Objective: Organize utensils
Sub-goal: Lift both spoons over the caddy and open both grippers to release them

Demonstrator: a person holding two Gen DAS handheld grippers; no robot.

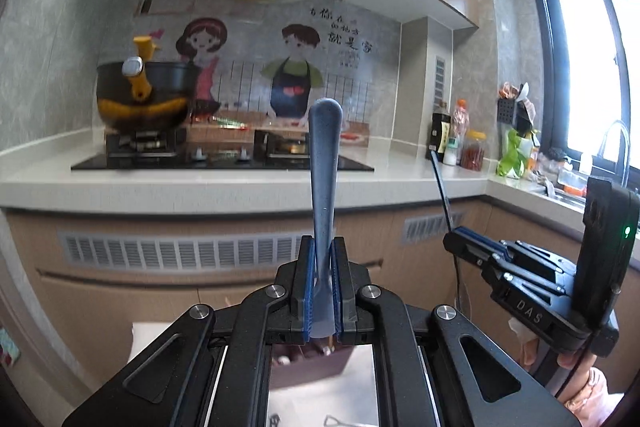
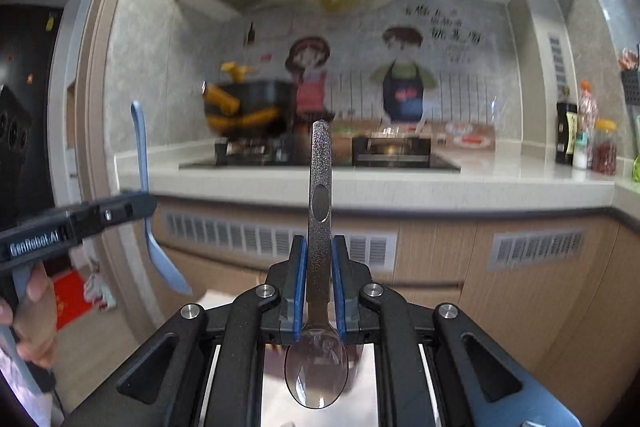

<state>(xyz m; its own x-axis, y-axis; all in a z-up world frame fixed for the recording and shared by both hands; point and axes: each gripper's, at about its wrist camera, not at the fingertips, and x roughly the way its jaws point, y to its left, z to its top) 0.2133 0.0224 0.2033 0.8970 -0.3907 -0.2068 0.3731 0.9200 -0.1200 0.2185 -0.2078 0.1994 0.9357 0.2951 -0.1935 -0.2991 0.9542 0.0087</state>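
My left gripper (image 1: 323, 259) is shut on a light blue plastic spoon (image 1: 325, 163), handle pointing up and away; its bowl hangs below the jaws. It also shows in the right wrist view (image 2: 141, 163), held by the left gripper (image 2: 138, 205). My right gripper (image 2: 319, 259) is shut on a metal spoon (image 2: 320, 187) with a speckled dark handle pointing up and its shiny bowl (image 2: 316, 367) below the jaws. In the left wrist view the right gripper (image 1: 460, 239) holds that spoon's thin handle (image 1: 440, 183). Both are held in the air before the kitchen counter.
A white counter (image 1: 224, 187) with a black gas hob (image 1: 224, 159) runs ahead; a black and yellow pot (image 1: 144, 95) sits on the left burner. Bottles and jars (image 1: 460, 139) stand at the right, a sink tap (image 1: 616, 147) farther right. A dark container (image 1: 308, 363) lies below.
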